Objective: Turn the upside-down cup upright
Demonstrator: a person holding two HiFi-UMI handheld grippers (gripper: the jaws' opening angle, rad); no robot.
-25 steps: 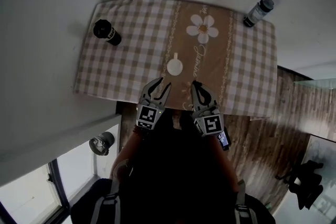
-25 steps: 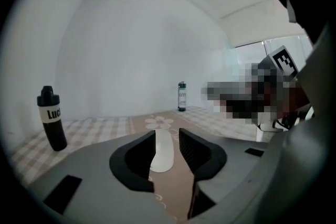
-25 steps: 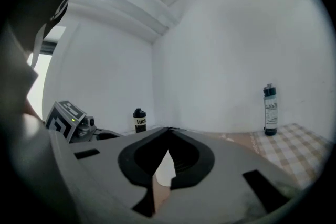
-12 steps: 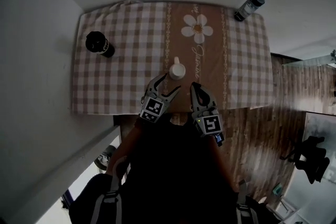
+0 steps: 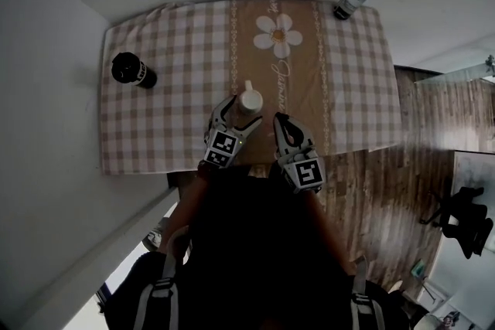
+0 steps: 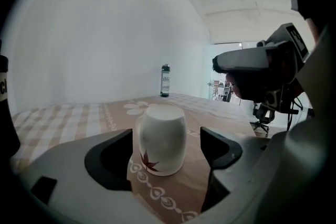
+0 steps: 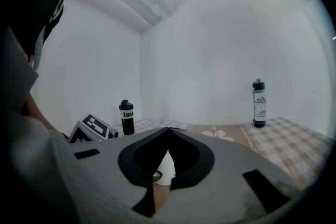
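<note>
- Jaws of the left gripper (image 5: 241, 113) have just been opening and now stand wide apart. The cup (image 6: 160, 136) sits between them, with a gap showing on either side, so nothing is grasped yet.
- A second ago this gripper hung back at the near edge of the bench (image 5: 155, 127), apart from the cup. It has since come forward and down until its jaws flank the cup's wall.
- The approach looks finished. What remains is probably to close on the wall, lift, roll the cup over and set it down.
- The right gripper (image 5: 280, 122) is clenched on nothing. It sits just beside the cup to its right, a little nearer the person, and has hardly shifted.
- The cup is white and smooth-sided. It stands upside down with its flat base up and its rim on the tan middle stripe of the checked cloth, near the bench's front edge.
- A red leaf print (image 6: 151, 163) sits low on the side facing the left gripper.
- In the head view the handle (image 5: 247, 85) points away from the person, clear of both jaws.
</note>
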